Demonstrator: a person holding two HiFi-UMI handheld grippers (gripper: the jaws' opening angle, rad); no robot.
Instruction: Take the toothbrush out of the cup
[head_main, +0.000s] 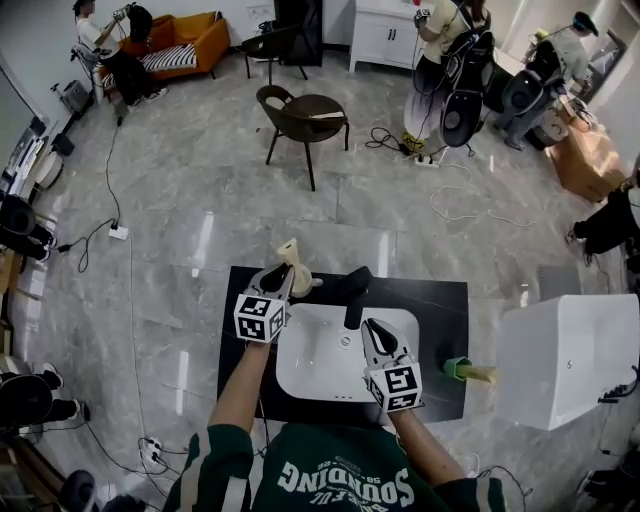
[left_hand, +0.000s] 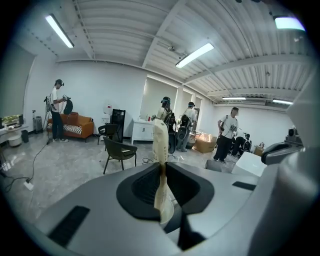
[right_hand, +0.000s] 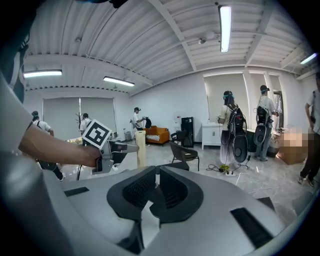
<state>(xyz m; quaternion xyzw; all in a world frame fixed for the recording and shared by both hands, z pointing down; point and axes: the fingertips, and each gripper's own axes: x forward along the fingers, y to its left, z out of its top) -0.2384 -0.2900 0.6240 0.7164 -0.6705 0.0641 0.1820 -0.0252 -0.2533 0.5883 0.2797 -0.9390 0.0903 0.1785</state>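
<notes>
Cream toothbrush (head_main: 290, 258), seemingly green cup (head_main: 457, 368), white basin (head_main: 320, 368), black counter (head_main: 445, 300).

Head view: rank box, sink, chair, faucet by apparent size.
1. box, cut off at the right edge
2. sink, close behind the box
3. chair, farther from the camera, so its true size is unsure
4. faucet
</notes>
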